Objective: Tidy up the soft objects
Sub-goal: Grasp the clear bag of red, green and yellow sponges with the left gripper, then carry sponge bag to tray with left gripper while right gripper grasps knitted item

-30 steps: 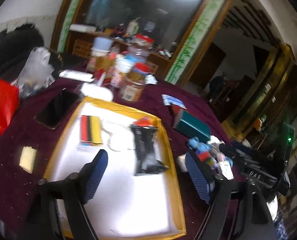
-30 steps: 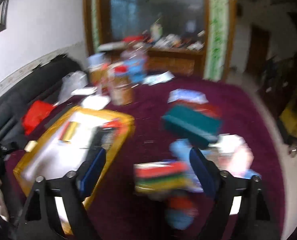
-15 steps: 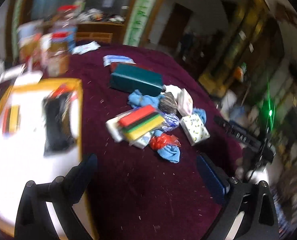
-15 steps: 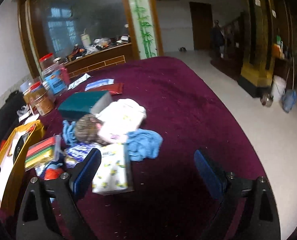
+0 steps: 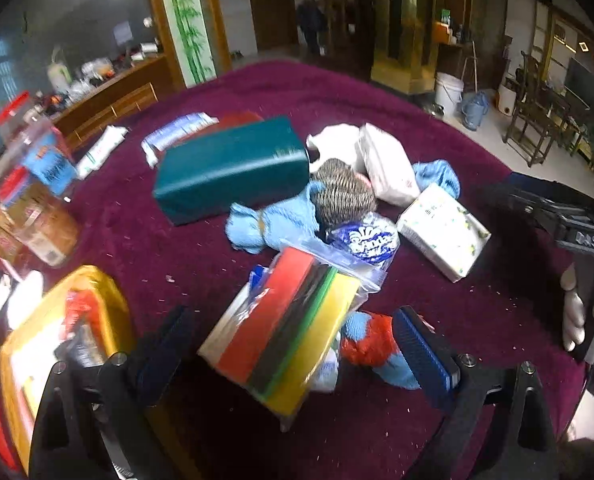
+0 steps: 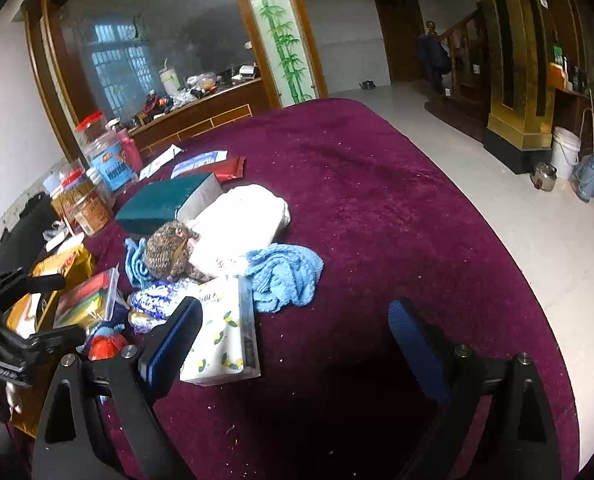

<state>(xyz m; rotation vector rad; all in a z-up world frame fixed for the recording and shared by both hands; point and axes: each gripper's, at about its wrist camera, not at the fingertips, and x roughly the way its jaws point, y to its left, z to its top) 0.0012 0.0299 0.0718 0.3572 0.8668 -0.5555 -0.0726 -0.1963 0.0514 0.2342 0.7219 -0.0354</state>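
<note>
A pile of soft things lies on the maroon table [image 6: 377,184]. A clear bag of coloured sponges [image 5: 289,332] lies between the fingers of my open left gripper [image 5: 293,344], which hovers just above it. Behind it are a blue knit cloth [image 5: 269,224], a brown striped knit ball [image 5: 343,198], a blue-white packet [image 5: 367,242], a white lemon-print tissue pack [image 5: 443,232], and a red-and-blue sock [image 5: 373,348]. My right gripper [image 6: 293,336] is open and empty over bare table, its left finger beside the tissue pack [image 6: 223,340]. A blue cloth [image 6: 285,274] and white bag [image 6: 241,220] lie ahead.
A dark green box [image 5: 233,170] lies behind the pile. A yellow-rimmed tray [image 5: 53,344] with items sits at the left. Jars [image 6: 93,196] stand at the far left. The table's round edge [image 6: 529,280] drops to a white floor on the right.
The left gripper has swung from the tray toward the pile and moved in over the sponge bag. The right gripper has turned right and settled beside the tissue pack.
</note>
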